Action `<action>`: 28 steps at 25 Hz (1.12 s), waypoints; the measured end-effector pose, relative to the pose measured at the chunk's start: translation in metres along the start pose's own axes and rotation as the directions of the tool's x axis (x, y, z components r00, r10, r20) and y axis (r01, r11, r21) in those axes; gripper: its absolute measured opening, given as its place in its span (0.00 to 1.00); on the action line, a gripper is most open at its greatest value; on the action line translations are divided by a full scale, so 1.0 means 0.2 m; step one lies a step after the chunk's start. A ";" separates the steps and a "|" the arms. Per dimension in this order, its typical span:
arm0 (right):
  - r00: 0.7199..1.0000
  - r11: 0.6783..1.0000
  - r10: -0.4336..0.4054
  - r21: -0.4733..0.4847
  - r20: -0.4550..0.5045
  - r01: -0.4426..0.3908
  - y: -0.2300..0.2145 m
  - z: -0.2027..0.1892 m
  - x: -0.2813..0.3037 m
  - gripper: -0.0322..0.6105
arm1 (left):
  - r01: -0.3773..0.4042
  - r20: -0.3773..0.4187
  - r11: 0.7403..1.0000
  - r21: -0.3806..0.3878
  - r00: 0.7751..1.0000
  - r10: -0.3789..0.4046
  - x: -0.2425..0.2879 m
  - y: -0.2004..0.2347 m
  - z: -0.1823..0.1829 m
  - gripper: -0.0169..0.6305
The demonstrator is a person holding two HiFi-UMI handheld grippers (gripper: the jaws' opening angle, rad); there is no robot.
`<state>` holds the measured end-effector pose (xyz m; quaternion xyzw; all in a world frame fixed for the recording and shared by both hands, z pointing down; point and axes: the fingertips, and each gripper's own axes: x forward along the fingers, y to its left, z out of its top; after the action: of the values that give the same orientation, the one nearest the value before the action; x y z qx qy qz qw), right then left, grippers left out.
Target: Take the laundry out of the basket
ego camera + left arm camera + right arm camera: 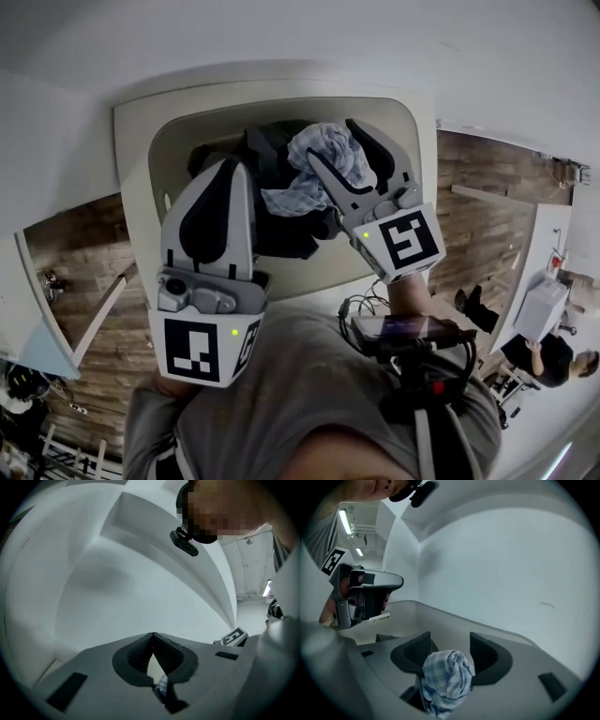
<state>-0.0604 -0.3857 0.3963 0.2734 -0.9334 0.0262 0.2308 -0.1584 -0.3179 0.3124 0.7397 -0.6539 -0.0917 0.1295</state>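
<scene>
My right gripper (333, 141) was spread inside the basket (131, 187), the checked cloth (292, 192) bunched directly between its jaws but unpinched, atop dark laundry (281, 234), while my left gripper (234, 167), beside it, was pressed together.

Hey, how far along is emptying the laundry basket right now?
Done: nothing visibly out yet. In hand: the right gripper, jaws open, straddles the blue checked cloth. Remaining: that cloth and the dark clothes, all in the basket; the left gripper is shut, empty.
</scene>
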 end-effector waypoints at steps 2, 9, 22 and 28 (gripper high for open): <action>0.999 1.000 0.017 -0.004 -0.047 -0.017 -0.01 -0.05 0.04 0.50 | 0.002 -0.009 1.000 -0.012 1.000 -0.002 0.02 0.02 -0.02 0.04; 0.969 0.996 0.092 0.007 -0.231 -0.093 0.01 -0.27 0.11 0.58 | 0.000 -0.032 0.999 -0.036 0.999 -0.001 0.07 0.06 -0.06 0.04; 0.938 0.995 0.084 -0.014 -0.336 -0.094 0.01 -0.38 0.11 0.32 | -0.009 -0.030 0.999 -0.045 1.000 0.008 0.06 0.06 -0.08 0.04; 0.964 0.998 0.061 0.006 -0.260 -0.061 -0.01 -0.28 0.05 0.24 | -0.003 -0.039 1.000 0.001 0.999 0.003 0.02 0.00 -0.06 0.04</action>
<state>-0.0431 -0.3828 0.4506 0.2386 -0.9030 0.0681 0.3508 -0.1549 -0.3217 0.3235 0.7404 -0.6524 -0.0766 0.1421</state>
